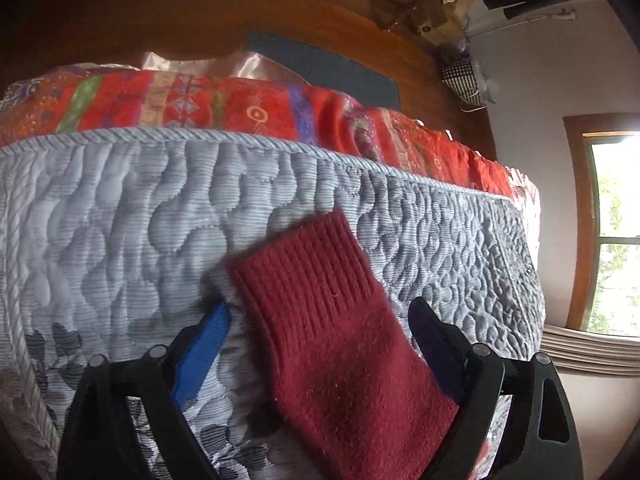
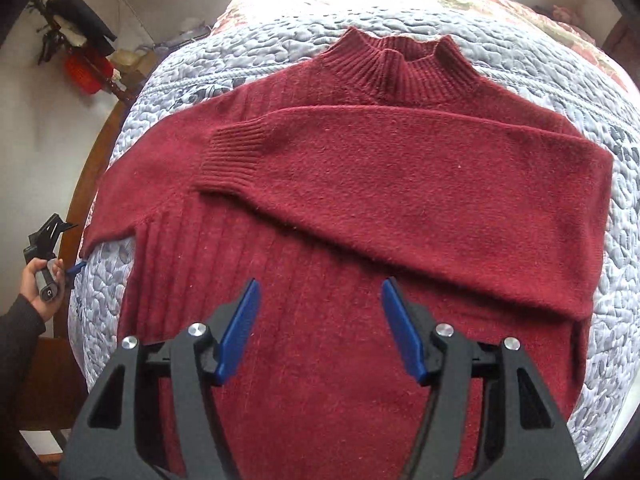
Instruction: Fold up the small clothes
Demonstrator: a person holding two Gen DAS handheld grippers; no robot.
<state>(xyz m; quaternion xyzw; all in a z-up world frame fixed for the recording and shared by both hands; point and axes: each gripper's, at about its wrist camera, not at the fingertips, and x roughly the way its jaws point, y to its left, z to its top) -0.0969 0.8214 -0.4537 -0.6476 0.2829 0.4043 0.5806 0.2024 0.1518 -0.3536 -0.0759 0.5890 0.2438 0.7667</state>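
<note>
The dark red sweater [image 2: 360,200] lies flat on the quilted bed [image 2: 280,40] right under the wide-open right gripper [image 2: 318,292], one sleeve folded across its chest, while the left gripper [image 1: 320,312], also spread open, straddles the other sleeve's cuff [image 1: 312,264] hanging over the bed's edge.

My right gripper [image 2: 318,300] and left gripper [image 1: 320,320] match — black plastic frames with cut-outs, silver pivot screws, flat blue finger pads [image 2: 240,332]; my hand [image 2: 36,284] wears a dark grey sleeve [image 2: 18,344]
</note>
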